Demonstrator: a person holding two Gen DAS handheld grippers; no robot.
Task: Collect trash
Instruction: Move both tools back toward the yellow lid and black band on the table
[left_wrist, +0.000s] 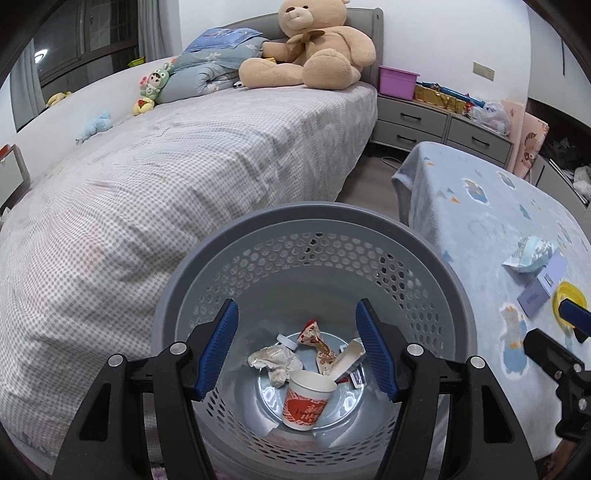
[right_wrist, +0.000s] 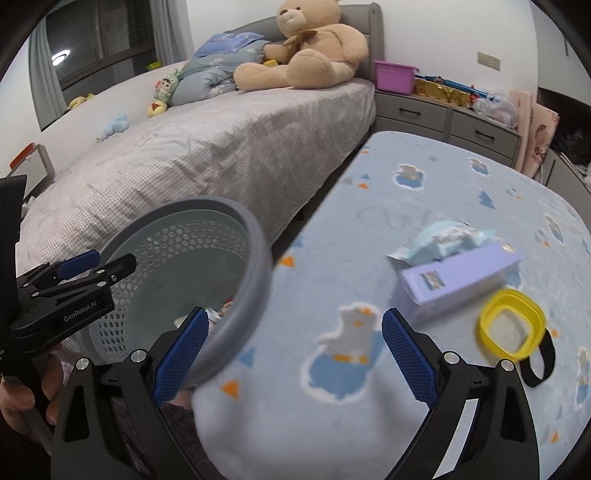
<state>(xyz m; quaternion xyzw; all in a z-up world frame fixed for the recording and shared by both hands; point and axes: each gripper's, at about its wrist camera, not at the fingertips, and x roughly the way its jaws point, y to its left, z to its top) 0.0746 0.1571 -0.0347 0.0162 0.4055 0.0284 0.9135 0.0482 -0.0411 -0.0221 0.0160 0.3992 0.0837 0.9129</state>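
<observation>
Grey perforated basket, red-printed paper cup inside

A large tan teddy bear sits at the head of the bed, leaning against the grey headboard. Just left of the bear lies a folded blue floral quilt with a matching pillow on top. Beyond the quilt, along the wall side of the bed, sit a small green-hooded doll and, further from the bear, a pale blue soft toy. Right of the bear, beside the bed, a purple plastic bin stands on a grey drawer unit, with gold-wrapped boxes next to the bin.
</observation>
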